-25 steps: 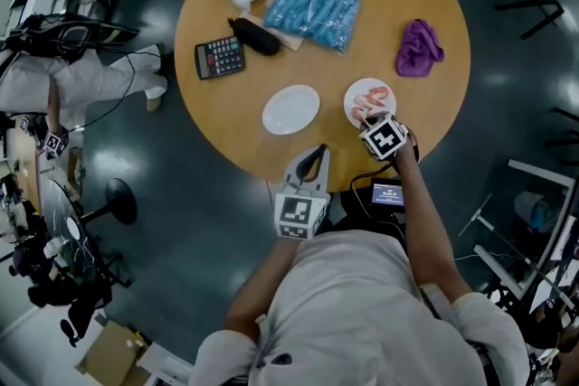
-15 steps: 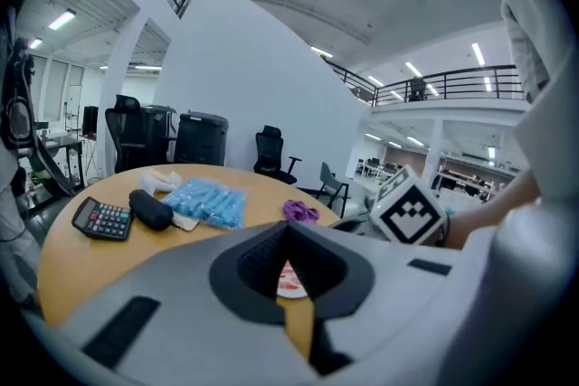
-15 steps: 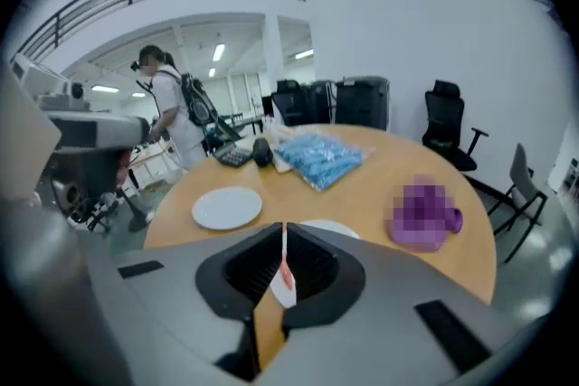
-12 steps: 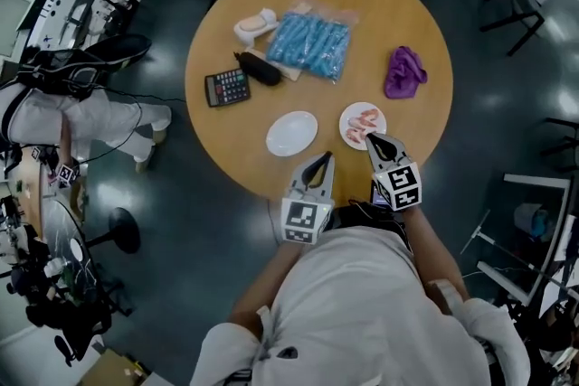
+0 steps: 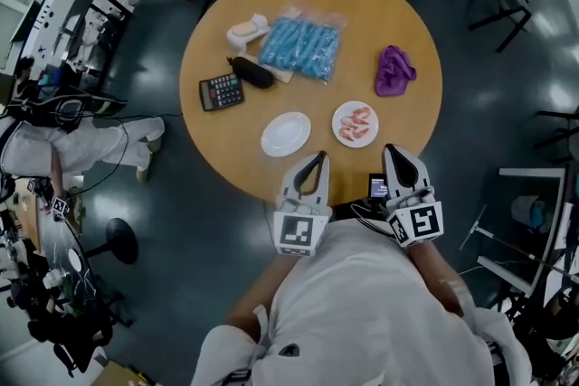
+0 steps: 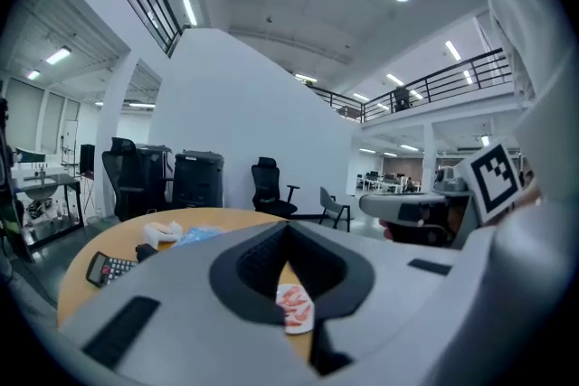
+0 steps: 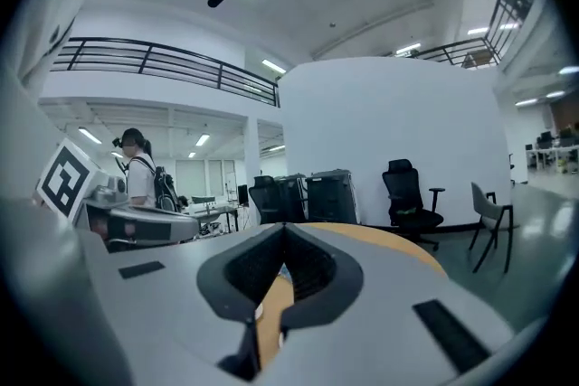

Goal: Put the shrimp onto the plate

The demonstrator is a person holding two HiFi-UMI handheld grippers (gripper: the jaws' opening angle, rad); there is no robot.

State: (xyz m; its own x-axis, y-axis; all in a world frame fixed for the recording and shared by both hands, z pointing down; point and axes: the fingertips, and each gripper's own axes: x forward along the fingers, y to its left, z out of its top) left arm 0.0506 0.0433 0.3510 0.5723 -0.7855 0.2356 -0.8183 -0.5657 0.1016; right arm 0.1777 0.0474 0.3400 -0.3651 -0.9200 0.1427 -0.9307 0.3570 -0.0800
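Several pink shrimp (image 5: 356, 122) lie on a small white plate (image 5: 341, 134) at the near right of the round wooden table (image 5: 398, 14). An oval white plate (image 5: 286, 134) with nothing on it sits to its left. My left gripper (image 5: 318, 156) hovers at the table's near edge, shut and holding nothing. My right gripper (image 5: 391, 149) is shut too and holds nothing, just beyond the near edge, short of the shrimp plate. In the left gripper view the shrimp plate (image 6: 295, 307) shows through the gap behind the shut left gripper (image 6: 288, 226). The right gripper (image 7: 282, 230) points across the table.
At the back of the table lie a calculator (image 5: 221, 91), a black case (image 5: 251, 71), a blue packet (image 5: 301, 47), a white object (image 5: 246, 30) and a purple cloth (image 5: 393, 70). A small screen device (image 5: 377, 186) sits by my body. A person (image 5: 72, 145) is on the left.
My right gripper has drawn back from over the shrimp plate to beyond the table's near edge. The left gripper has hardly moved. The shrimp stay on the plate.
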